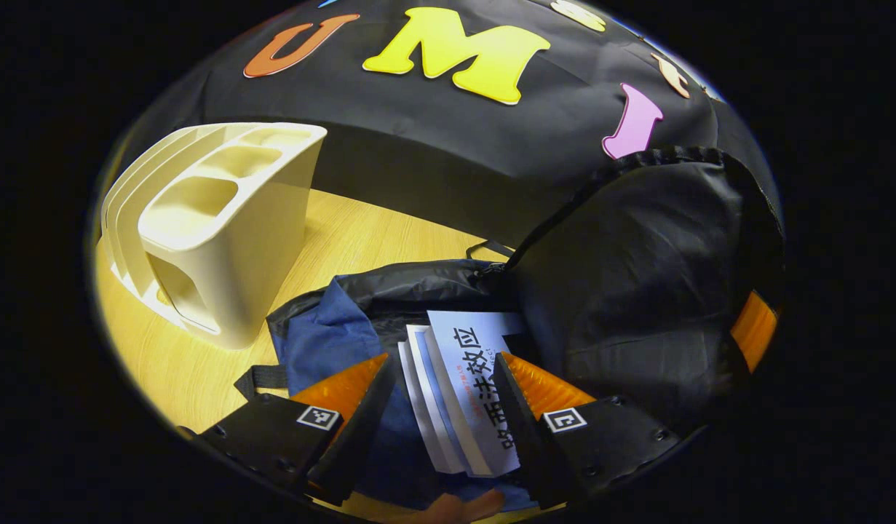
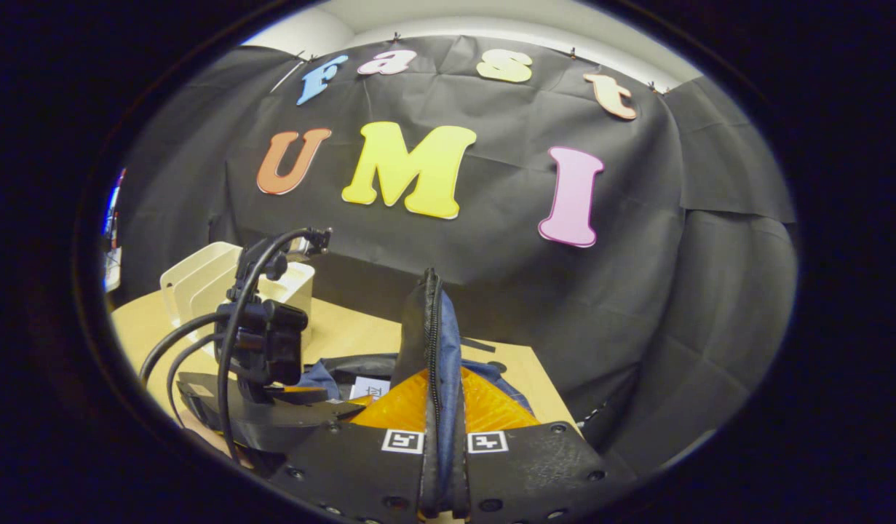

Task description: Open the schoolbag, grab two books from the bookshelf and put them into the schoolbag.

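Holding bag flap [image 2: 434, 342] upright, right gripper [image 2: 442, 429] jaws pinched tight on its zipper edge. Left gripper [image 1: 440, 386] jaws wide, straddling books [image 1: 458, 386] lying in open schoolbag [image 1: 331, 335]. Bookshelf [image 1: 222, 225] at 10 o'clock. Keep flap high (mouth stays open); back left gripper out straight without catching covers.
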Tool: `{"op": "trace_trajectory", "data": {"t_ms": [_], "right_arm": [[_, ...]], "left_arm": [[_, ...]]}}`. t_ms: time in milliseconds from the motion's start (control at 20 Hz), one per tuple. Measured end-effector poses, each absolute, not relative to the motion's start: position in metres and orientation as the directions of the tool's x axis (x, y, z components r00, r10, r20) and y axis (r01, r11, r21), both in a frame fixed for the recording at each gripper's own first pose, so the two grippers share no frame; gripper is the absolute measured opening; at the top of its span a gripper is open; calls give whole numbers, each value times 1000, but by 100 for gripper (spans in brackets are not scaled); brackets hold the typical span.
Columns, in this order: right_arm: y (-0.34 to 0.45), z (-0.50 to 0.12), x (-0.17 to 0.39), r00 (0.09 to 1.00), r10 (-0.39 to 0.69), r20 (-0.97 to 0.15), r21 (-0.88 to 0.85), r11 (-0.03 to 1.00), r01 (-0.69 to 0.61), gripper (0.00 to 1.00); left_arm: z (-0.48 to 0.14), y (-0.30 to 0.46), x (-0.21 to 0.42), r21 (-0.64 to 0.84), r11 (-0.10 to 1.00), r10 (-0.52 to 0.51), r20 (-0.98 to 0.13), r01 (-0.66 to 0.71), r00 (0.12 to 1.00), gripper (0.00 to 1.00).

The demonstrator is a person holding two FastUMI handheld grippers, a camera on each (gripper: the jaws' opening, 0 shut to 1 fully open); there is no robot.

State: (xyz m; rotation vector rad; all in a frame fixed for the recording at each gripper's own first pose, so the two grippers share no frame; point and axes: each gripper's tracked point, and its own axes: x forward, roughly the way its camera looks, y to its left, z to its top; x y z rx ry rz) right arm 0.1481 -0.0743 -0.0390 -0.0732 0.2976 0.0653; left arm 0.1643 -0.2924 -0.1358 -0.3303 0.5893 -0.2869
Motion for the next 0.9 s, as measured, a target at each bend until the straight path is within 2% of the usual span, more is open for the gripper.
{"op": "trace_trajectory", "data": {"t_ms": [300, 350, 400, 450, 600, 650, 700, 750, 850, 900], "right_arm": [[-73, -49, 139, 949, 11, -315, -97, 994, -44, 8], [-74, -52, 137, 948, -2, -319, -103, 994, -32, 11], [-72, -52, 134, 948, -8, -318, -109, 994, -28, 7], [-70, -52, 131, 948, -13, -319, -116, 993, -26, 13], [-71, -52, 118, 947, -42, -318, -141, 990, -3, 13], [-70, -53, 113, 947, -52, -318, -146, 989, 5, 16], [-70, -51, 107, 948, -59, -312, -148, 989, 13, 29], [-69, -49, 102, 950, -68, -306, -153, 988, 21, 29], [-73, -51, 89, 945, -104, -310, -149, 987, 59, 36], [-73, -53, 83, 941, -113, -319, -139, 988, 71, 43]], "left_arm": [[-122, -250, 152, -347, 922, -328, -456, 174, 827, 86], [-119, -239, 150, -333, 928, -313, -445, 170, 839, 86], [-114, -227, 147, -320, 933, -299, -433, 165, 850, 86], [-110, -216, 142, -310, 938, -285, -425, 157, 859, 86], [-97, -185, 129, -287, 948, -247, -391, 138, 887, 86], [-92, -175, 123, -278, 951, -237, -377, 134, 896, 86], [-87, -165, 117, -268, 954, -227, -364, 132, 903, 86], [-82, -156, 112, -256, 958, -214, -353, 126, 911, 86], [-74, -135, 97, -231, 966, -186, -325, 113, 927, 86], [-71, -127, 91, -221, 969, -177, -313, 110, 933, 86]]}}
